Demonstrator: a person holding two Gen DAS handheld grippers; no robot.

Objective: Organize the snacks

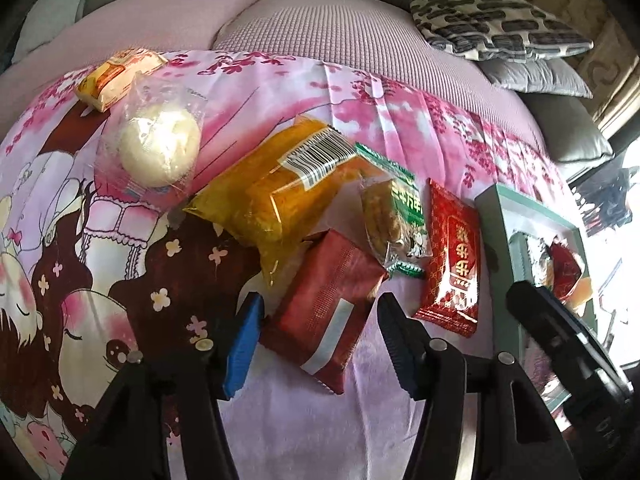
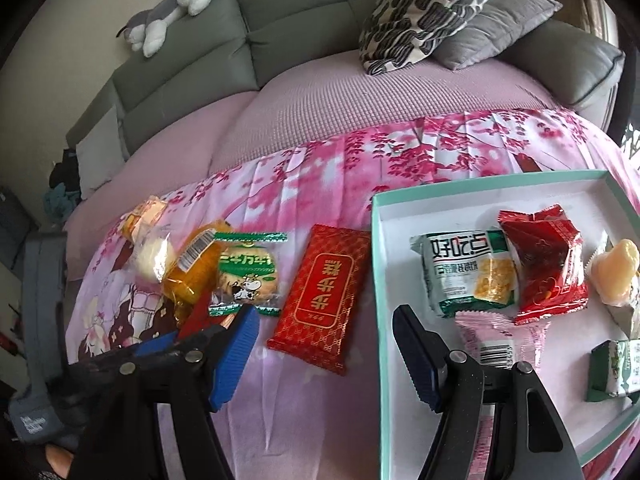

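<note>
A dark red packet [image 1: 324, 312] lies flat on the printed cloth between the fingers of my left gripper [image 1: 320, 308]; the jaws stand open beside its edges and do not press it. Ahead of it lie a yellow packet [image 1: 280, 188], a green biscuit packet [image 1: 396, 216], a wrapped white bun [image 1: 160, 148] and a red packet with gold characters [image 2: 320, 300]. My right gripper [image 2: 326, 344] is open and empty just behind that red packet, its right finger over the rim of the teal box [image 2: 480, 196]. Several packets lie in the box.
The pink cartoon cloth [image 1: 120, 280] covers a lilac sofa seat. An orange packet [image 1: 116, 76] lies at the cloth's far left. Patterned and grey pillows [image 2: 432, 12] are stacked at the back right, and a plush toy [image 2: 168, 12] lies on the green backrest.
</note>
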